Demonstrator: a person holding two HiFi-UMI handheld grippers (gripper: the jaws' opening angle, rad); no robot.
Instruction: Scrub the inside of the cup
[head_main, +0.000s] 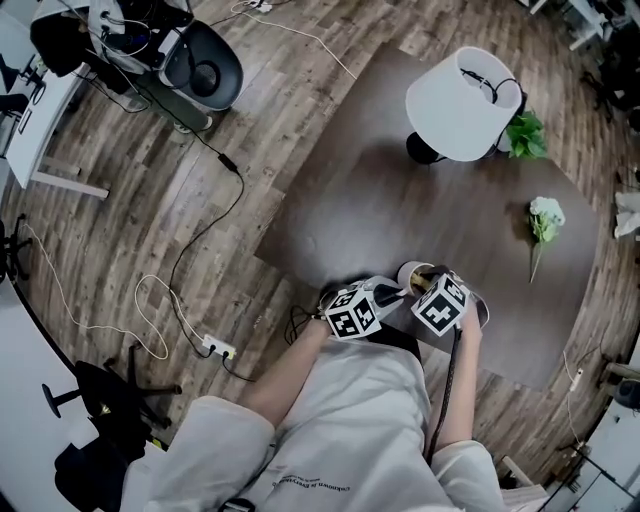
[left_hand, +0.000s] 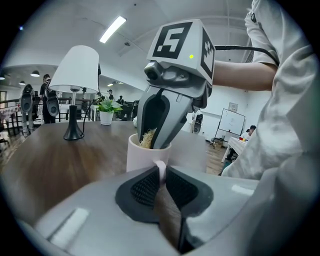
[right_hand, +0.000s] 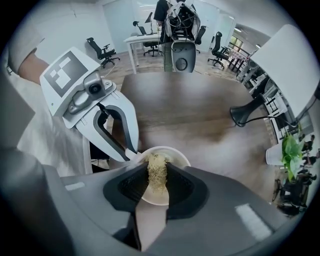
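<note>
- Nearest us, the left gripper (left_hand: 161, 174) has its fingers (left_hand: 145, 187) closed tight on the handle (left_hand: 160, 167), pinching it from both sides. The white cup (left_hand: 142, 159) stands upright on the desk (head_main: 400, 200) just beyond them.
- The right gripper (right_hand: 157, 181) reaches in from above. Its fingers (right_hand: 132, 185) are clamped on a straw-coloured, fibrous scrubber (right_hand: 157, 170), whose end sits inside the cup's mouth.
- In the head view the cup is at the desk's 6 o'clock edge, right in front of the person.
- To scrub well, we judge the handle should be held firm so the cup cannot spin or tip. We would push the scrubber down to the bottom, then twist it round the wall, pressing outward without levering on the rim.
- Too hard a sideways push could slide the cup towards the near edge.
- We find no brand or label on the cup. The cubes (head_main: 352, 312) carry only square markers, and the print on the shirt (head_main: 350, 420) is too small to read.
- Farther off, a white lamp (head_main: 462, 100) stands at 1 o'clock with a plant (head_main: 525, 135) beside it, and a flower (head_main: 545, 215) lies at 2 o'clock.
</note>
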